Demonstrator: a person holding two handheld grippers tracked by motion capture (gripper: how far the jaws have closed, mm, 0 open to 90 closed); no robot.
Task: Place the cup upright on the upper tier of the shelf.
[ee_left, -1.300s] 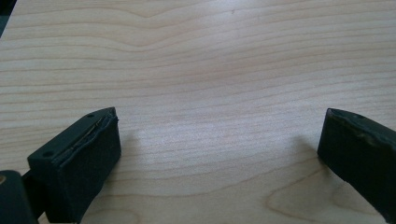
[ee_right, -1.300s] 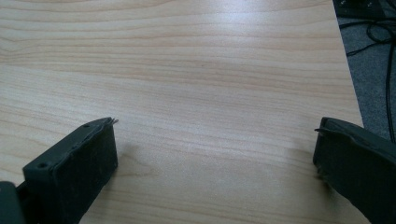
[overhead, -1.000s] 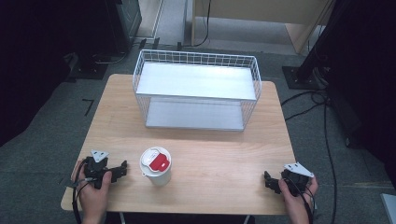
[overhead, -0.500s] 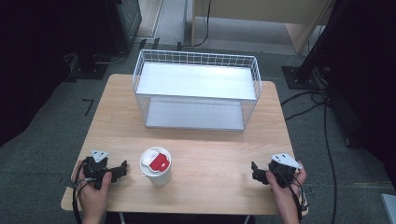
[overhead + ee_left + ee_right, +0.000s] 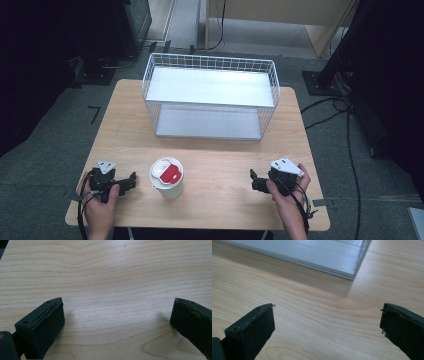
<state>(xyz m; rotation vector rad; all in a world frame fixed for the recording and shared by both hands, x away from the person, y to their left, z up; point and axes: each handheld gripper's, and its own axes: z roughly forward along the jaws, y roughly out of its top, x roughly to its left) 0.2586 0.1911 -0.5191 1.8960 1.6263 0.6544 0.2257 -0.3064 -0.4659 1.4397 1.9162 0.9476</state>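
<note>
Dark floor and cables are surrounding a pale wood counter (image 5: 225,165) with a white wire basket (image 5: 210,95) at the back. Left tongs (image 5: 131,181) are sitting wide and empty just left of the white cup with the red lid (image 5: 167,177) (not touching it). Right tongs (image 5: 254,181), also wide and empty, are sliding inward toward the cup, so I'm guessing a grab is coming. What's inside the cup is hidden by the lid.

Bare bench (image 5: 225,170) between white cup (image 5: 167,178) and right hand-held gripper (image 5: 256,181), open passage there. Wire basket (image 5: 210,97) blocking the far half, narrow strips of bench at either side. Cup just beside left hand-held gripper (image 5: 131,181).
</note>
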